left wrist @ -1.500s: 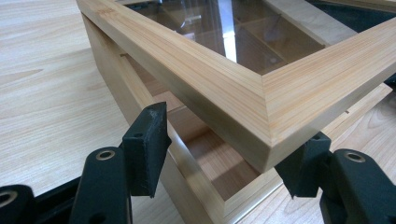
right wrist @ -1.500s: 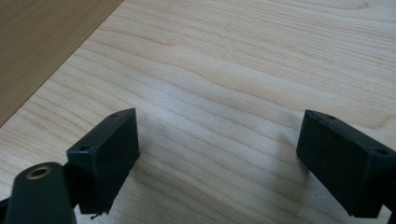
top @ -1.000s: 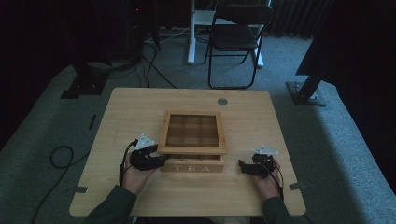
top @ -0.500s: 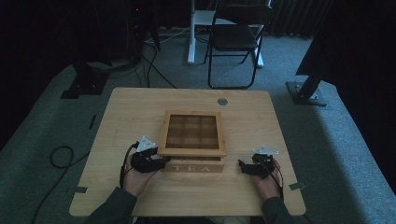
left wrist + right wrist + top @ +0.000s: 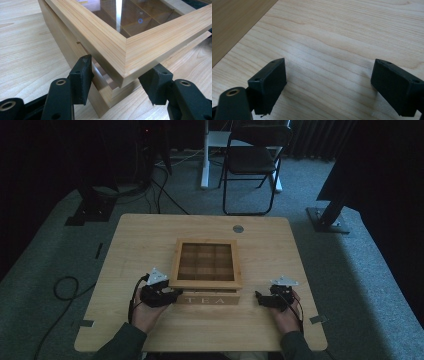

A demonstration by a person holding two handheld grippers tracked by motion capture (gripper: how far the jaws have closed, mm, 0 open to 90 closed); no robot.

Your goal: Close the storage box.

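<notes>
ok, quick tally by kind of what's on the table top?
Wooden tea box with glass lid: 1
Grippers: 2, left gripper at the lid's corner, right gripper over bare table
Round grommet: 1
Total: 4

The left gripper (image 5: 117, 82) has just been closing: its fingers (image 5: 81, 75) now stand narrower, one on each side of the near left corner of the tea box's lid (image 5: 125, 57), which lies between them. In the left gripper view, neither finger visibly presses on the wood.
</notes>
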